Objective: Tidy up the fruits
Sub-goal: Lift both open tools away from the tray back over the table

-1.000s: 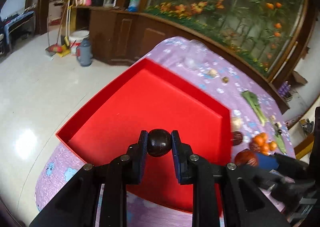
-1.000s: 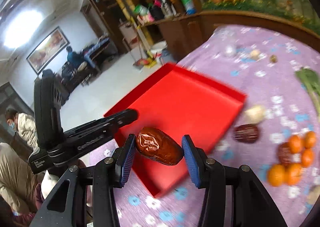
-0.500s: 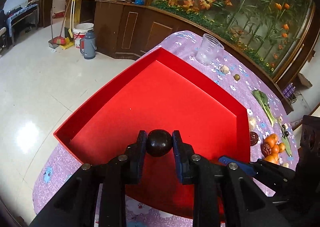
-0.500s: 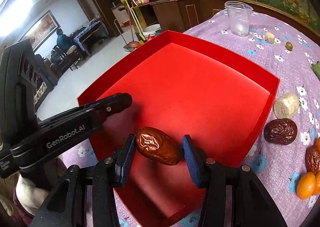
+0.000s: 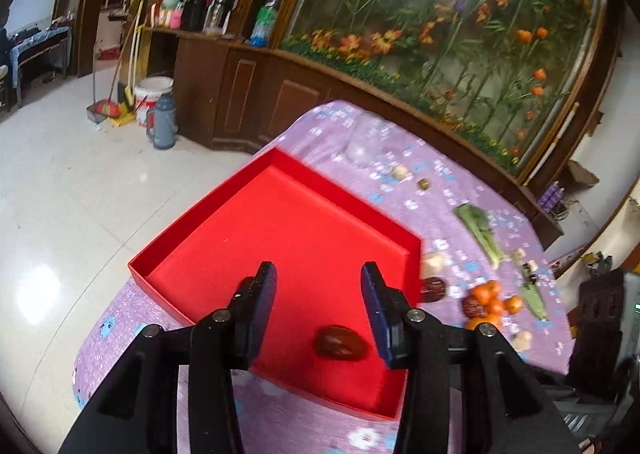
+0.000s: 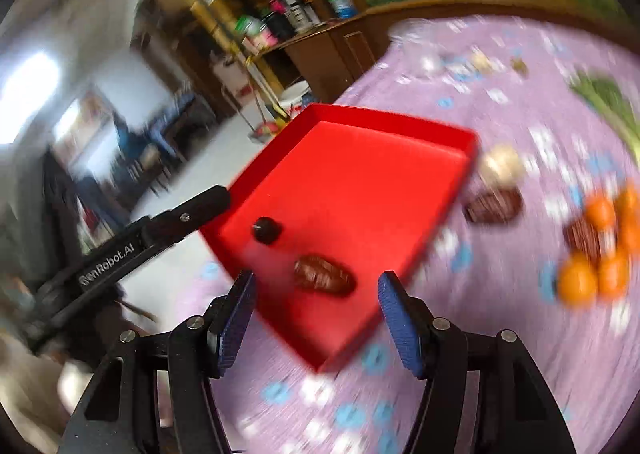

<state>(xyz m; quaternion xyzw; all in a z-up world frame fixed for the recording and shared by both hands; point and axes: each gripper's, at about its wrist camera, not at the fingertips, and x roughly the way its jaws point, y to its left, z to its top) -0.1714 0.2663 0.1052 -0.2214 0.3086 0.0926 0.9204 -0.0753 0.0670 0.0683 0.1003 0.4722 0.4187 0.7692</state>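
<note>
A red tray (image 5: 280,210) (image 6: 360,158) lies on the purple flowered tablecloth. A brown date (image 5: 340,342) (image 6: 324,274) lies on the tray floor near its front corner. A small dark round fruit (image 6: 266,230) lies in the tray to the left of the date; in the left wrist view it is hidden behind a finger. My left gripper (image 5: 318,306) is open and empty above the tray's near edge. My right gripper (image 6: 314,314) is open and empty just in front of the date. The left gripper's arm (image 6: 132,246) shows at the left of the right wrist view.
Right of the tray lie another date (image 6: 494,206) (image 5: 434,288), a pale lump (image 6: 500,164), a heap of small oranges (image 6: 600,254) (image 5: 492,300) with a date among them, and a green leaf vegetable (image 5: 478,228). A clear plastic cup (image 5: 362,142) stands beyond the tray.
Both grippers have opened and drawn back. The dark round fruit left my left gripper and the date left my right gripper; both now lie in the tray. The right wrist view is motion-blurred.
</note>
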